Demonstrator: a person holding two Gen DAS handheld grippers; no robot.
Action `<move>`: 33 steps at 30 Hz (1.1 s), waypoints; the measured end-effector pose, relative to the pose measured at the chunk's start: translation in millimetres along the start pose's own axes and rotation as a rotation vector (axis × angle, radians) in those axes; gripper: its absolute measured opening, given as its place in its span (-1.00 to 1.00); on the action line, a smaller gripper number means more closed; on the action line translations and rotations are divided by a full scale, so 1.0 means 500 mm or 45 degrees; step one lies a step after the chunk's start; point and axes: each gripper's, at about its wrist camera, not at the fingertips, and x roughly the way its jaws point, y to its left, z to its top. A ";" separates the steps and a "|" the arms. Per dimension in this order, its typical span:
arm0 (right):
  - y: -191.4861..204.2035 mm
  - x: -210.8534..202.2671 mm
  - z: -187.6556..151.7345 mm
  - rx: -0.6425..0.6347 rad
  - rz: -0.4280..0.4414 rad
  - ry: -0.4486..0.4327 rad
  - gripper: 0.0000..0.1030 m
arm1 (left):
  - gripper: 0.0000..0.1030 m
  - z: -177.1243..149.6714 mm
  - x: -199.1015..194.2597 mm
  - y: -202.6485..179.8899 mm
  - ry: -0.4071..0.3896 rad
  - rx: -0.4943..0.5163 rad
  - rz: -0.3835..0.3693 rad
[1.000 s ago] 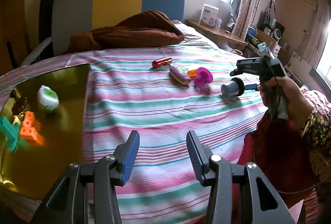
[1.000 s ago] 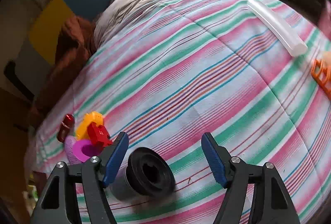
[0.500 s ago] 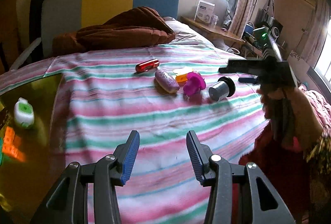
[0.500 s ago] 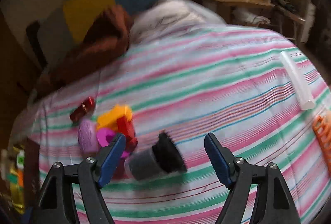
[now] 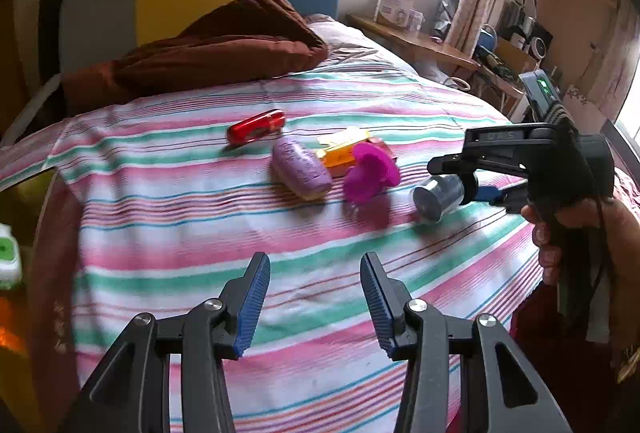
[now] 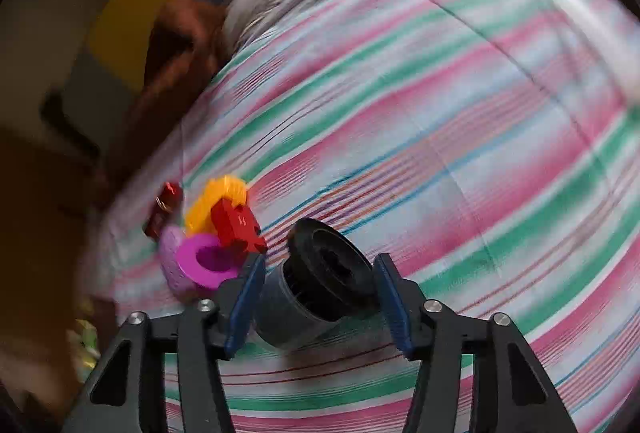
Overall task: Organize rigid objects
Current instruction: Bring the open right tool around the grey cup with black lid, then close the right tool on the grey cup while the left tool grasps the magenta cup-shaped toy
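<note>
Now the grey spool with the black cap (image 6: 316, 285) lies on its side on the striped bed (image 6: 460, 161), its long axis pointing away along the right tongs (image 6: 320, 303), the cap at the far end. It sits exactly between the two blue pads, which are closing on it; I cannot tell if they press it already. The left tongs (image 5: 314, 303) are spread, empty, and well apart from it, nearer the purple oval thing (image 5: 300, 169).
</note>
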 end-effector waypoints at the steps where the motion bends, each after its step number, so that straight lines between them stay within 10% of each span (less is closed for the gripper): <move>1: -0.012 -0.003 0.001 0.044 0.018 -0.004 0.03 | -0.08 0.005 0.005 -0.006 0.000 0.004 -0.006; 13: -0.033 -0.039 0.008 0.145 0.033 -0.118 -0.06 | -0.08 0.088 0.142 -0.093 0.024 0.223 0.023; 33: -0.037 -0.023 0.010 0.159 0.056 -0.082 -0.06 | -0.26 0.087 0.221 -0.077 0.032 0.215 -0.082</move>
